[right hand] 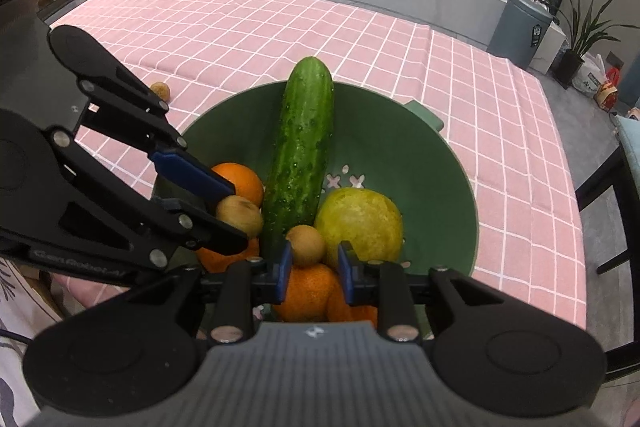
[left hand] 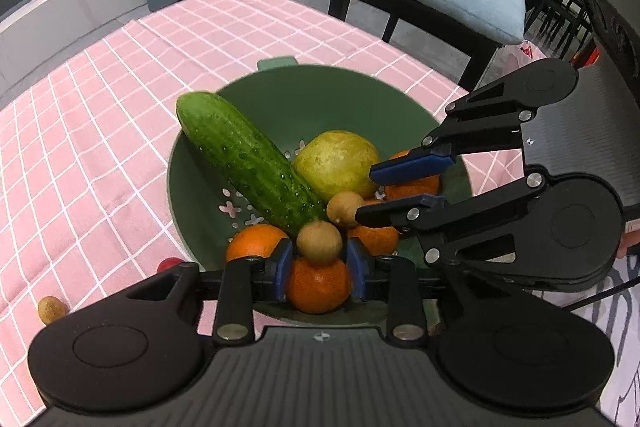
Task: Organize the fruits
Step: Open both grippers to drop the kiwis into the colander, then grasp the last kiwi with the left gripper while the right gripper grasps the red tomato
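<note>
Both grippers hover over the green colander (left hand: 200,187) — left gripper (left hand: 320,263) and right gripper (right hand: 311,265), jaws parted, each flanking a small brown fruit (left hand: 319,242): light, firm, roll-prone — grip its widest girth.

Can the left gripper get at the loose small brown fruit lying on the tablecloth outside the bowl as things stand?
Probably yes. The small brown fruit lies alone on the pink tablecloth, off to the left of the left gripper, nothing around it. But the gripper sits over the green bowl, jaws flanking another brown fruit.
</note>
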A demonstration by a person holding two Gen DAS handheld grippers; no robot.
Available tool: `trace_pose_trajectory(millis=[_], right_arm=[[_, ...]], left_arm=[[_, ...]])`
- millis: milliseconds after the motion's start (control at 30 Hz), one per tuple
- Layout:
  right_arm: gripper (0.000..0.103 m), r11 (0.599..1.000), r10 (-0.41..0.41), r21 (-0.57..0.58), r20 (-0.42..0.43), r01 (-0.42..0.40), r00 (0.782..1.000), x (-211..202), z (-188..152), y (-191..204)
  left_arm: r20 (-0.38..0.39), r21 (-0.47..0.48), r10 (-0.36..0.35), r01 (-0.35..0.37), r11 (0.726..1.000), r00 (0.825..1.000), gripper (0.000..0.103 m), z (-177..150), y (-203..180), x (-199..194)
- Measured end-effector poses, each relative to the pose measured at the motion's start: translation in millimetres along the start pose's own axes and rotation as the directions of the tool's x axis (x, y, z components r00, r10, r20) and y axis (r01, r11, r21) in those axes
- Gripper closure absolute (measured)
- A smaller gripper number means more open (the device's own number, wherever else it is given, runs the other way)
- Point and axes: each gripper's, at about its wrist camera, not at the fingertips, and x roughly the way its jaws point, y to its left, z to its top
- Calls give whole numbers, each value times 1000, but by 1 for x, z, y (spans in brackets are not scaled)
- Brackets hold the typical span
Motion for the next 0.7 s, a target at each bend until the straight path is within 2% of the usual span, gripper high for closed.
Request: trace_pose_trajectory(millis=[67, 200, 267, 500, 567, 633, 700], right_arm=[[82, 1000, -9, 5, 11, 9, 1000, -5, 0, 0], [80, 999, -30, 39, 56, 28, 998, -20, 3, -1], [71, 997, -46, 61, 92, 41, 995, -29, 6, 0], [70, 991, -46, 133, 222, 16, 974, -55, 26, 12], [67, 991, -36, 135, 245, 3, 969, -58, 32, 21], [58, 990, -29, 138, 268, -8, 963, -58, 37, 31], [58, 990, -11, 140, 282, -29, 959, -56, 43, 42]], left_arm=[[24, -2, -3, 3, 1000, 1000, 54, 0, 0, -8], [77, -14, 9, -8, 1000, 997, 54, 0, 1, -28], [105, -24, 28, -25, 999, 994, 54, -1, 3, -40], [166, -75, 132, -121, 990, 977, 54, -10, 20, -79], [180, -89, 171, -157, 984, 969, 54, -15, 27, -90], [189, -103, 208, -192, 976, 960, 54, -18, 35, -97], [186, -122, 242, -222, 967, 952, 54, -23, 45, -102]])
